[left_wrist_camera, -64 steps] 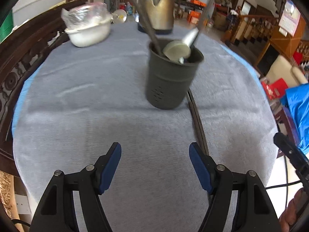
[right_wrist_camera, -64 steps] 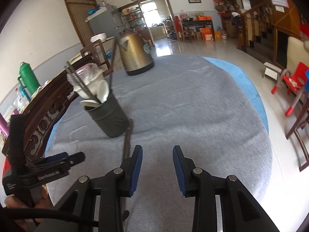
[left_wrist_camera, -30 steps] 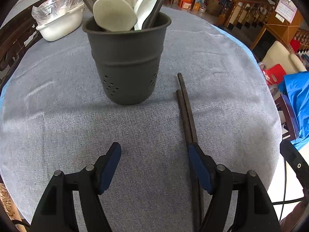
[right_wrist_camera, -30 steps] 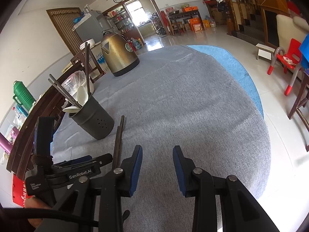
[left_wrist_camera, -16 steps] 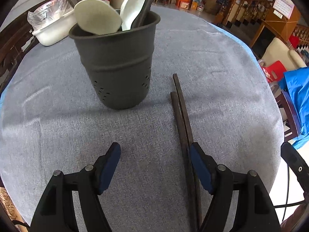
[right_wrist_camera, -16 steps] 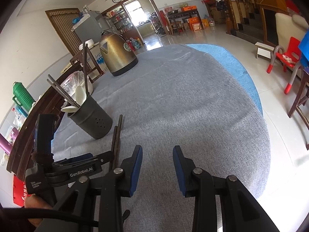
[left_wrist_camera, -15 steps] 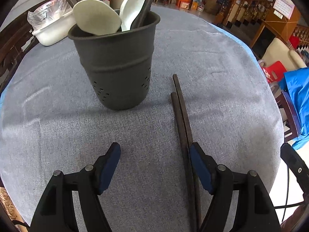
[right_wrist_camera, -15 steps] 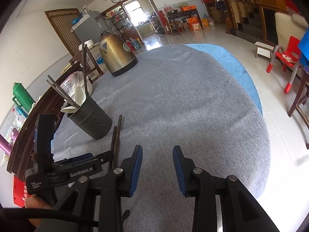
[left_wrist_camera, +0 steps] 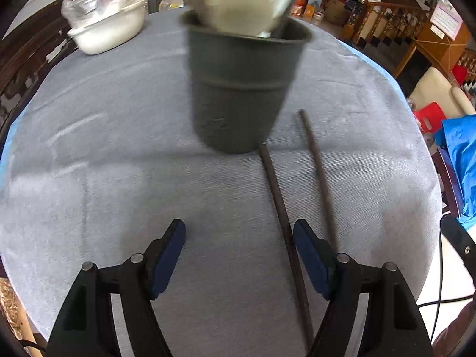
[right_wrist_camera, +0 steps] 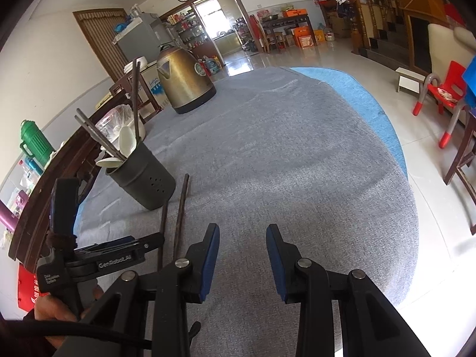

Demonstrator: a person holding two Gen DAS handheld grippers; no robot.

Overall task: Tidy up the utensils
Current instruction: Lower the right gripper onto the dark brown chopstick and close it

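Both tongs hang released above the grey-clothed table (right_wrist_camera: pixel 297 154). Left gripper (left_wrist_camera: pixel 239 238) stands wide open, nothing pressed between its blue pads (left_wrist_camera: pixel 168 250); right gripper (right_wrist_camera: pixel 242 238) is narrower but also parted, holding nothing, with bare cloth showing in its gap.

Two dark chopsticks (left_wrist_camera: pixel 279 208) lie on the cloth, running near to far. In the left wrist view the nearer-left stick passes just inside the left gripper's right-hand finger, its far tip close by the foot of the holder; whether it touches is hard to say through the blur. The second stick (left_wrist_camera: pixel 316 172) lies to the right of the first, apart from it and outside the jaws, the two spreading a little toward the far end. In the right wrist view the same pair (right_wrist_camera: pixel 180 217) sits left of the right gripper, their near ends hidden behind the left tool's body.

A dark grey utensil holder (left_wrist_camera: pixel 241 89) stands upright just beyond the sticks, holding white spoons (right_wrist_camera: pixel 126 141) and further chopsticks (right_wrist_camera: pixel 135 95) that lean out of its rim.

Farther off, a brass-coloured kettle (right_wrist_camera: pixel 184 84) stands at the far side of the table, and a white dish covered in clear plastic (left_wrist_camera: pixel 107 23) sits at the far left. A hand (right_wrist_camera: pixel 56 306) grips the left tool's handle at the near left.
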